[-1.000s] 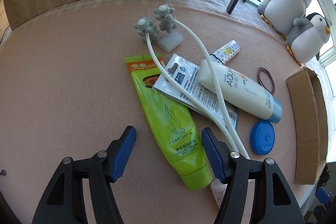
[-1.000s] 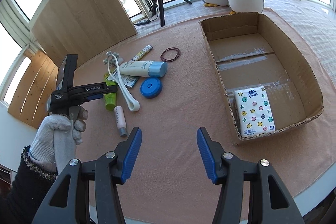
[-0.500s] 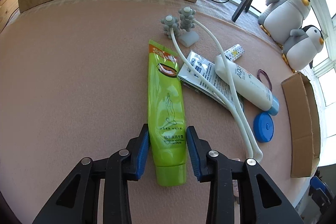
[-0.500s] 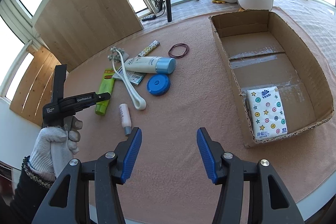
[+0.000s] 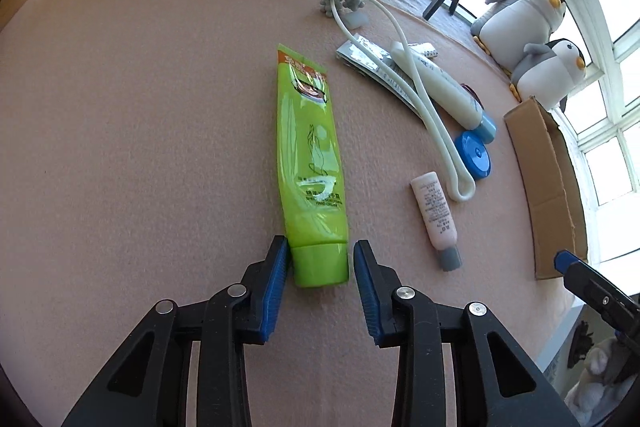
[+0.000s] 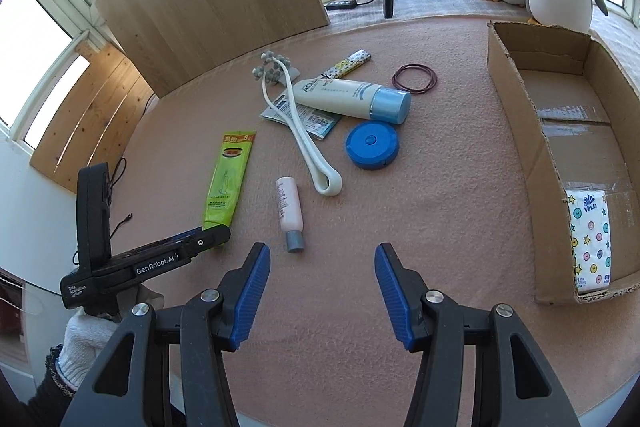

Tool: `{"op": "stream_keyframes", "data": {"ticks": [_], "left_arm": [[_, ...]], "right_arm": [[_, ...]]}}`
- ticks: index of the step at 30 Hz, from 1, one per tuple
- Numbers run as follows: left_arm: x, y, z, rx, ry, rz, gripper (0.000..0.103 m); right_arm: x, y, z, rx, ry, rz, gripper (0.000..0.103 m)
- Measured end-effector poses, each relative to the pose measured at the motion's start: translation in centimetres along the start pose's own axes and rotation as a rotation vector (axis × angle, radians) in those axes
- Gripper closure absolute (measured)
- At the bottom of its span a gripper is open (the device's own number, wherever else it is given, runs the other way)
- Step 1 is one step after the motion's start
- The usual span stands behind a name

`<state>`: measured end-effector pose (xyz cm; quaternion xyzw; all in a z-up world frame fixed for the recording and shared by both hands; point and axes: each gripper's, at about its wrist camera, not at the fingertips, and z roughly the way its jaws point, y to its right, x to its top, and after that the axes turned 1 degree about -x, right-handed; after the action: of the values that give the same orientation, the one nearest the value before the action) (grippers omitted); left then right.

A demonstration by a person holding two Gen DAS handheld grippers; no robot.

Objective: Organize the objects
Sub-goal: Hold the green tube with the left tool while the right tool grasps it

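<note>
One green tube (image 5: 313, 163) lies between the left gripper (image 5: 320, 269)'s two parted fingers.

The pink surface (image 5: 140, 147) left of the green tube (image 5: 310, 155) lay bare, giving open passage on that side. To the tube's right a strip of bare surface separated it from the small pink bottle (image 5: 436, 215), beyond which the white massager (image 5: 424, 99), the blue round case (image 5: 474, 155) and the white lotion tube (image 5: 444, 87) crowded together. Between this clutter and the cardboard box (image 6: 516, 75) ran a wide bare lane. Inside the box, only the tissue pack (image 6: 591, 239) filled the near end.
</note>
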<state>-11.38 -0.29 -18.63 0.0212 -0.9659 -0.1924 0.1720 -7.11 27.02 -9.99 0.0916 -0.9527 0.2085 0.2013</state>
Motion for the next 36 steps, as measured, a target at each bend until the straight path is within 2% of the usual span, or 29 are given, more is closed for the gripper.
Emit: {"op": "stream_keyframes", "data": {"ticks": [2, 4, 6, 8, 15, 21, 32, 34, 36], "left_arm": [[-0.5, -0.1, -0.3, -0.017, -0.011, -0.002, 0.066], [-0.5, -0.3, -0.8, -0.026, 0.002, 0.001, 0.06], [-0.2, -0.3, -1.3, -0.007, 0.02, 0.03, 0.048], [0.6, -0.3, -1.5, -0.005, 0.025, 0.059, 0.047], [2.8, -0.9, -1.2, -0.05, 0.023, 0.092, 0.047], [3.5, -1.6, 0.0, -0.099, 0.002, 0.06, 0.047], [4.2, -2.3, 0.8, -0.152, 0.002, 0.024, 0.047], [4.2, -2.2, 0.9, -0.154, 0.003, 0.026, 0.047], [4.4, -2.1, 1.1, -0.157, 0.003, 0.025, 0.048]], "right_arm": [[0.2, -0.9, 0.7, 0.017, -0.017, -0.015, 0.052], [0.6, -1.8, 1.5, 0.043, -0.032, -0.03, 0.052], [1.2, -2.7, 2.4, 0.068, -0.047, -0.038, 0.052], [2.0, -3.8, 3.5, 0.095, -0.063, -0.043, 0.052], [5.1, -6.6, 8.3, 0.15, -0.143, -0.033, 0.052], [7.0, -7.5, 12.1, 0.176, -0.221, 0.005, 0.052], [7.4, -8.4, 15.9, 0.181, -0.302, -0.003, 0.052], [7.5, -8.6, 16.0, 0.178, -0.301, -0.014, 0.054], [7.6, -8.6, 16.2, 0.181, -0.306, -0.021, 0.063]]}}
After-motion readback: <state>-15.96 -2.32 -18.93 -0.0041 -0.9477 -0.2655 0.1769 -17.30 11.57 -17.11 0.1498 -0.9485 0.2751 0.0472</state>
